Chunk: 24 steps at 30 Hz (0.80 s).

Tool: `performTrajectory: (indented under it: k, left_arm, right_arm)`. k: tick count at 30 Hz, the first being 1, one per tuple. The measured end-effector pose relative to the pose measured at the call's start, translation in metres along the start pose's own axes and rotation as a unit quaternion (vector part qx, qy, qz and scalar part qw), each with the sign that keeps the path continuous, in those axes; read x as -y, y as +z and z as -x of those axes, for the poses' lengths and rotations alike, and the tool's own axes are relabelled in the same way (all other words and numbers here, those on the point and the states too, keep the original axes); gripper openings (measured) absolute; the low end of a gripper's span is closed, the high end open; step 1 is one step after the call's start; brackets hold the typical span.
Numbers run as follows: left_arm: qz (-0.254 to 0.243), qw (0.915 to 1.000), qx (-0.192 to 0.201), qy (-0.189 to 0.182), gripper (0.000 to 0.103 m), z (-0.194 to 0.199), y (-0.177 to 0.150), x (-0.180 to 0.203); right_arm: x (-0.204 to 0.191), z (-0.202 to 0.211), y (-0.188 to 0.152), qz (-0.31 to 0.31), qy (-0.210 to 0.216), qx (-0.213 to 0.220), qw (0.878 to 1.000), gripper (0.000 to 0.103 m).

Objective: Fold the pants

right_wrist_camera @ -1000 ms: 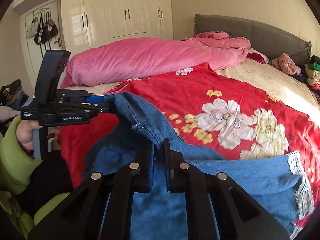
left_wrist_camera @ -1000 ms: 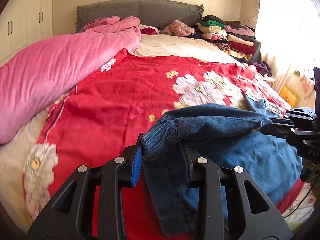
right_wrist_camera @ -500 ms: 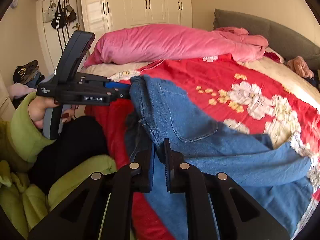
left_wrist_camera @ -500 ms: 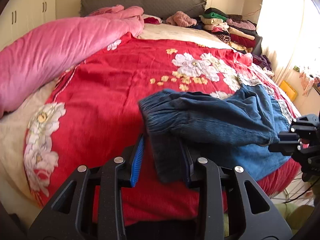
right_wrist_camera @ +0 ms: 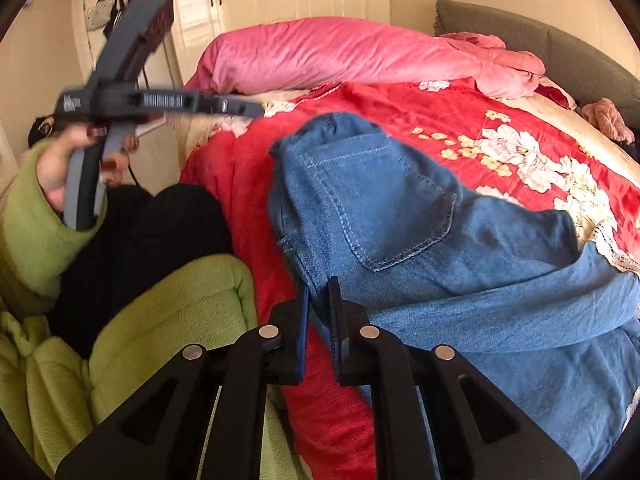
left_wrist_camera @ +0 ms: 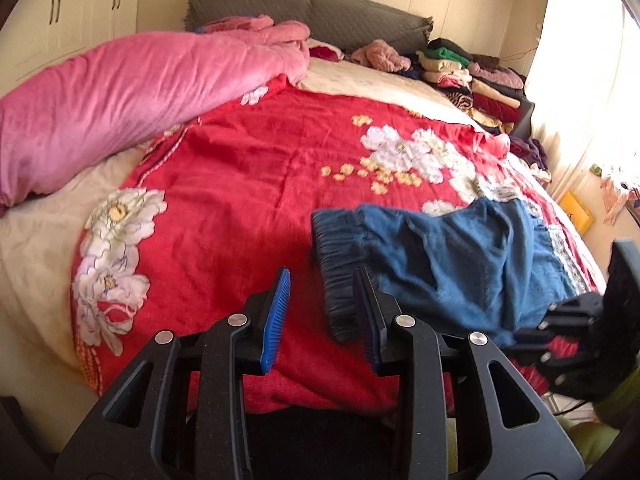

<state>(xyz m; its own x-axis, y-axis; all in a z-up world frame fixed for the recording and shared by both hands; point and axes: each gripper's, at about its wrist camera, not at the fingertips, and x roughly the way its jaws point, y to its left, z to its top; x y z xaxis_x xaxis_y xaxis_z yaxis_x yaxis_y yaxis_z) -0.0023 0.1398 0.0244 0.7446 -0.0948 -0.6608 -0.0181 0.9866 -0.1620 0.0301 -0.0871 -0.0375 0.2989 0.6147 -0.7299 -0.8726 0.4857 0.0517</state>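
the left claw (left_wrist_camera: 322,312) is standing wide open, holding nothing. the dark stretchy waistband (left_wrist_camera: 340,264) of the pants (left_wrist_camera: 460,264) is lying just beside its right finger, not between the two blue pads. the right claw (right_wrist_camera: 319,316) is nearly closed and is pinching a thin edge of the blue jeans cloth near the back pocket (right_wrist_camera: 384,208).

the pants are lying in a soft bunched heap on the red flower blanket (left_wrist_camera: 240,184), near the front edge of the bed, on the right side. the legs are running away to the right, and a fold is crossing over them.

the cloth is looking thick and floppy. it is likely sagging and sliding when only one corner is being lifted, so i think two holds are working better than one. the waistband is a good place to grab, because it is thicker and not slipping out so easily. the other good place is the far hem of the legs.

farther back, a big pink quilt (left_wrist_camera: 120,92) is lying along the left side. a pile of folded clothes (left_wrist_camera: 464,72) is sitting by the grey headboard (left_wrist_camera: 320,12).
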Motion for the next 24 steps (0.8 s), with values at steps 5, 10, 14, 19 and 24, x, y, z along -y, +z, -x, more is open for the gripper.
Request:
performTrajectory:
  k: [5,10,14,19,24]
  left_arm:
    - [-0.055,0.9979,-0.015,-0.030,0.025,-0.017,-0.001,0.043]
    - [-0.088,0.9927,-0.081,-0.016,0.025,-0.061,-0.021,0.056]
    - [-0.086,0.9928,-0.080,-0.021,0.025,-0.061,-0.023,0.053]
    - [-0.084,0.9931,-0.079,-0.023,0.025,-0.062,-0.025,0.053]
    - [-0.079,0.9933,-0.078,-0.032,0.026,-0.061,-0.026,0.051]
  right_arm:
    - [0.003,-0.010,-0.002,-0.015,0.006,-0.013,1.000,0.012]
    - [0.002,0.009,-0.002,-0.021,0.021,-0.003,1.000,0.022]
    - [0.015,0.026,0.001,-0.055,0.014,0.032,0.998,0.029]
    - [0.031,0.001,0.000,-0.096,-0.006,-0.014,0.995,0.033]
    - [0.038,-0.020,-0.013,-0.117,-0.013,-0.056,0.991,0.034]
